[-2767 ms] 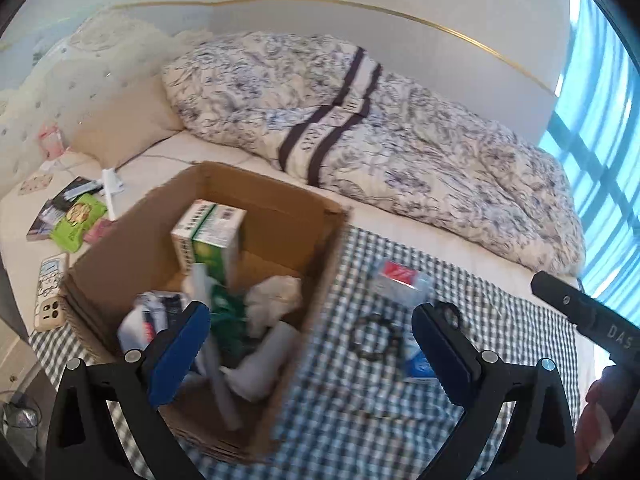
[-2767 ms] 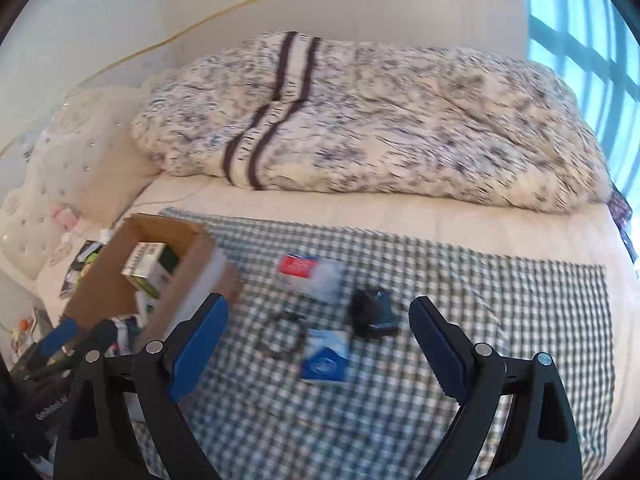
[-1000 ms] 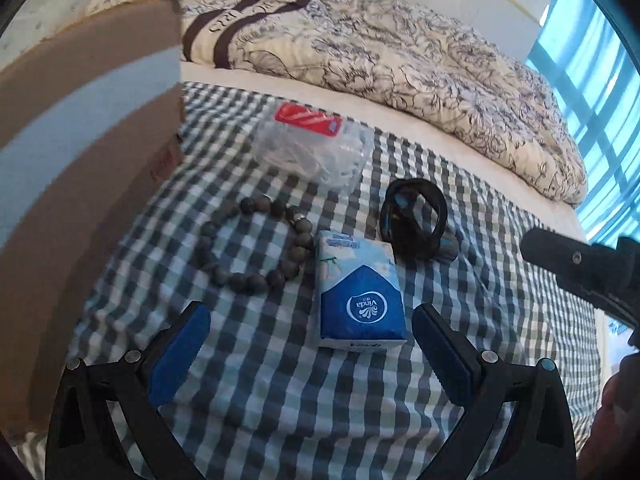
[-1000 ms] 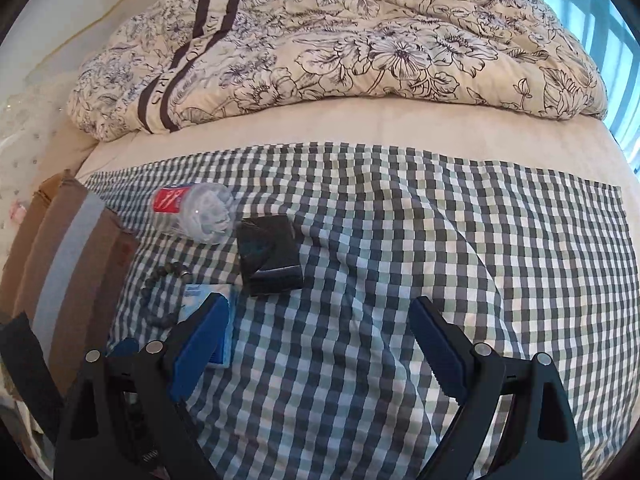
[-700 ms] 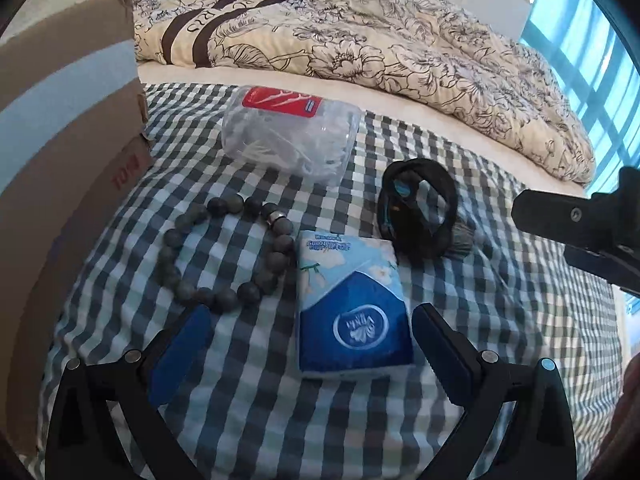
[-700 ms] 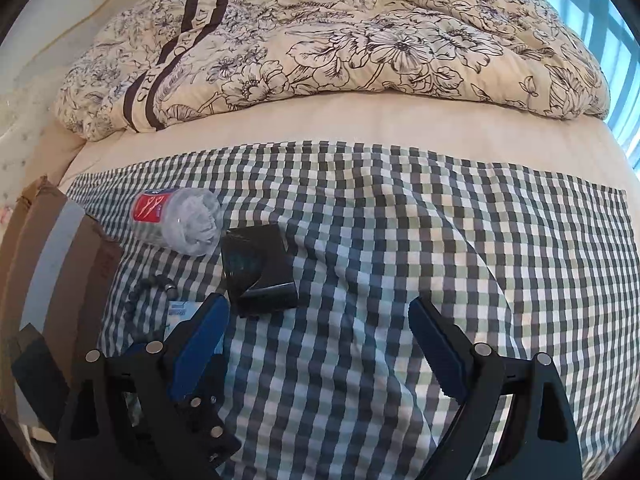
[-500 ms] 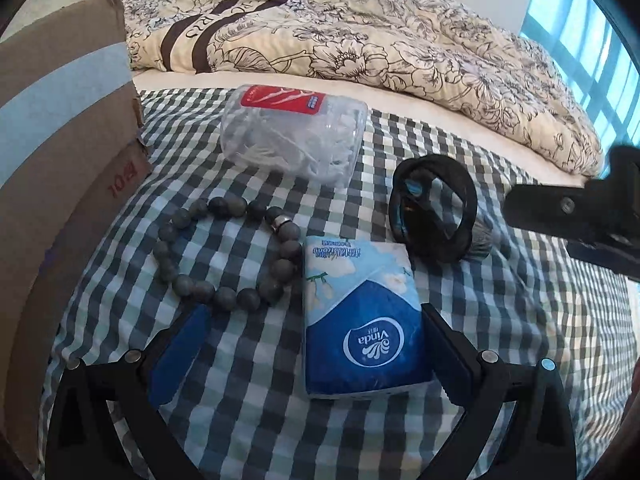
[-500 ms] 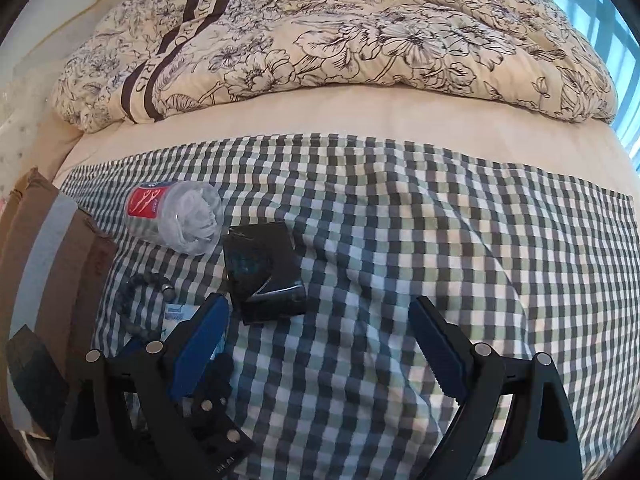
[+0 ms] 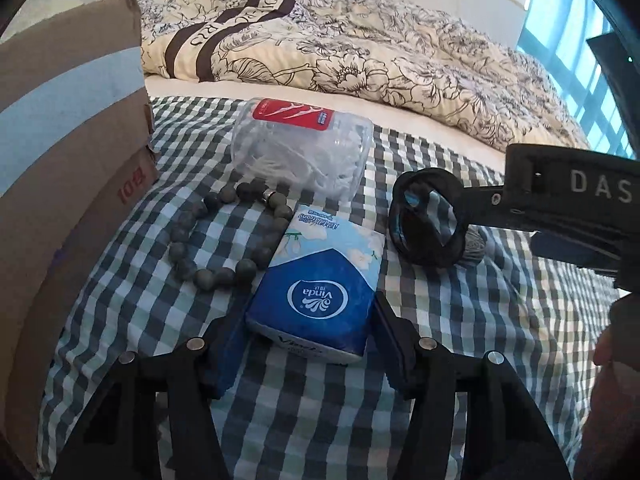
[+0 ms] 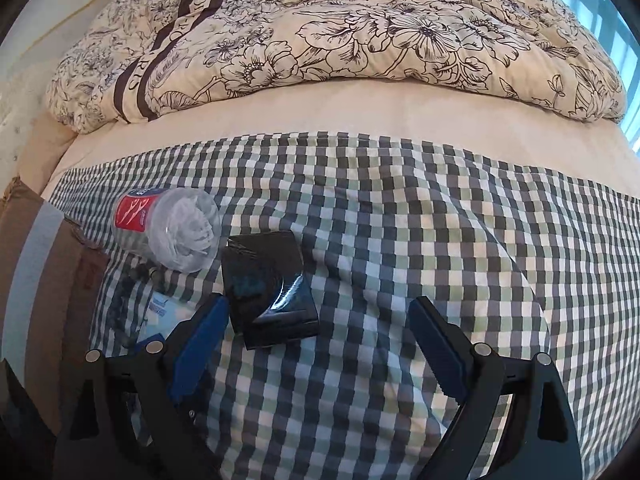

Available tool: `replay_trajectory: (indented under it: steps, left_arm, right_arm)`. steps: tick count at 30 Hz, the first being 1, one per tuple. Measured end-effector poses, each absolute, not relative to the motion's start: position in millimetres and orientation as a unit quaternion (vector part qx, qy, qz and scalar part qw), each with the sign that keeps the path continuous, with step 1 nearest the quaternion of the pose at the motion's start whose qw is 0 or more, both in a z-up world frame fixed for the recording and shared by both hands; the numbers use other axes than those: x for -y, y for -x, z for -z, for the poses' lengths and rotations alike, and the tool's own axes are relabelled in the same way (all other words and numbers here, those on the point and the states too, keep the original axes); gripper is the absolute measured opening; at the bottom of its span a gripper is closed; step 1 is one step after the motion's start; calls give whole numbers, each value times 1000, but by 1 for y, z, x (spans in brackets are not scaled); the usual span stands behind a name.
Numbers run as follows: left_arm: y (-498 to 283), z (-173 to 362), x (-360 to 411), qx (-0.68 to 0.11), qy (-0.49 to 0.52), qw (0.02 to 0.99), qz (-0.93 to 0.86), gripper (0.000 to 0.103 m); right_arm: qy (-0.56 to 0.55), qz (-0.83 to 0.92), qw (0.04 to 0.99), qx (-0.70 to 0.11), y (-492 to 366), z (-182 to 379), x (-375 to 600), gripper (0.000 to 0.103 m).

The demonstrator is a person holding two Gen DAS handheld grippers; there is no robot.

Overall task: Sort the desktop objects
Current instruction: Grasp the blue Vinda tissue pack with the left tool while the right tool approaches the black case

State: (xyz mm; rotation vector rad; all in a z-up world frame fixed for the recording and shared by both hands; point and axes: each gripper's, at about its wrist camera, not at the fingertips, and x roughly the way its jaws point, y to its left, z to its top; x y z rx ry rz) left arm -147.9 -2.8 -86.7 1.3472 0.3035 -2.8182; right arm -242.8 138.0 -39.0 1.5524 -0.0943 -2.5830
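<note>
A blue Vinda tissue pack (image 9: 316, 288) lies on the checked cloth (image 9: 500, 340), and my left gripper (image 9: 308, 344) has its two fingers pressed against the sides of the pack's near end. Left of the pack is a dark bead bracelet (image 9: 224, 236). Behind it lies a clear tub with a red label (image 9: 304, 152), on its side. A black strap-like object (image 9: 428, 220) rests to the right. My right gripper (image 10: 320, 344) is open over the cloth, its left finger beside the black object (image 10: 268, 288). The tub (image 10: 168, 232) shows there too.
A cardboard box (image 9: 60, 160) stands close on the left, its wall rising above the cloth. A floral duvet (image 10: 320, 40) is heaped along the back of the bed. The right gripper's body (image 9: 560, 208) and a hand (image 9: 616, 400) fill the right side of the left wrist view.
My left gripper has come from the box to the tissue pack, and its fingers have closed in on the pack's sides. The right gripper has drifted nearer the black object and stayed open.
</note>
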Motion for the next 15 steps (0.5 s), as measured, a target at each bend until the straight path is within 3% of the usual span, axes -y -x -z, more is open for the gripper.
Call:
replay_trajectory:
  steps: [15]
  left_arm:
    - [146, 86, 11, -124, -432, 2, 893, 59]
  right_arm:
    - [-518, 848, 103, 35, 257, 46, -97, 88]
